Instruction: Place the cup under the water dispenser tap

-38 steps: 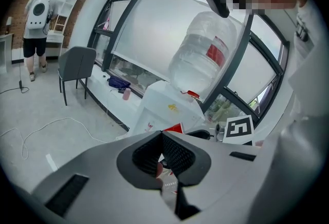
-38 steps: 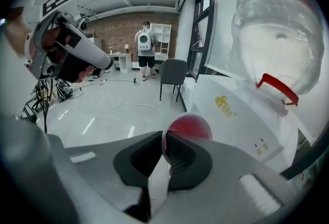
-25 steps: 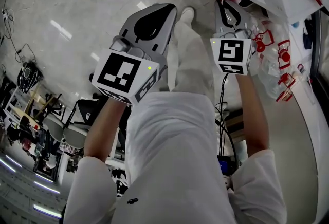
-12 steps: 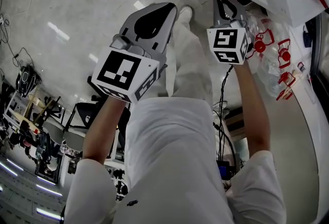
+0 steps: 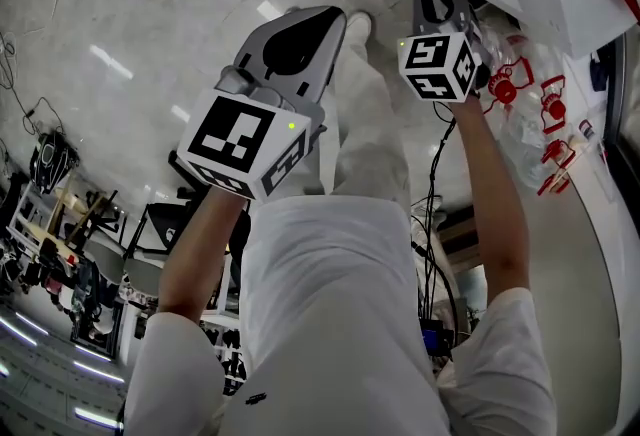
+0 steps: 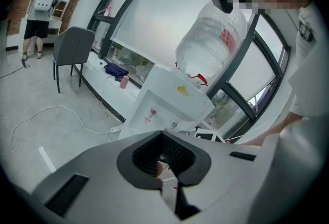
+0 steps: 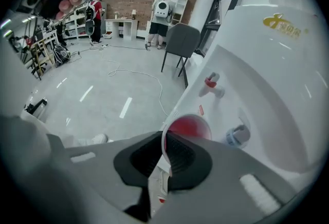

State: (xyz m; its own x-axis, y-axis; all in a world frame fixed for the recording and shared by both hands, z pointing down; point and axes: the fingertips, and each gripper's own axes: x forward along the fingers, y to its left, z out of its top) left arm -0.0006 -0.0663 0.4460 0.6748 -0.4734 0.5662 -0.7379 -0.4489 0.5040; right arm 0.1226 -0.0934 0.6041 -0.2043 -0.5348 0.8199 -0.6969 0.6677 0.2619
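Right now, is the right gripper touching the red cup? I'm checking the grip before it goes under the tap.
Touching. In the right gripper view, the right gripper has its jaws closed on the red cup, one pad inside the rim, one outside.

One red cup, one water dispenser, two taps, one water bottle.

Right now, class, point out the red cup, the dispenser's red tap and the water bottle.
red cup (image 7: 189,128), right gripper view, red inner wall.
red tap (image 7: 211,82), right gripper view, red handle.
water bottle (image 6: 211,38), left gripper view, clear side.
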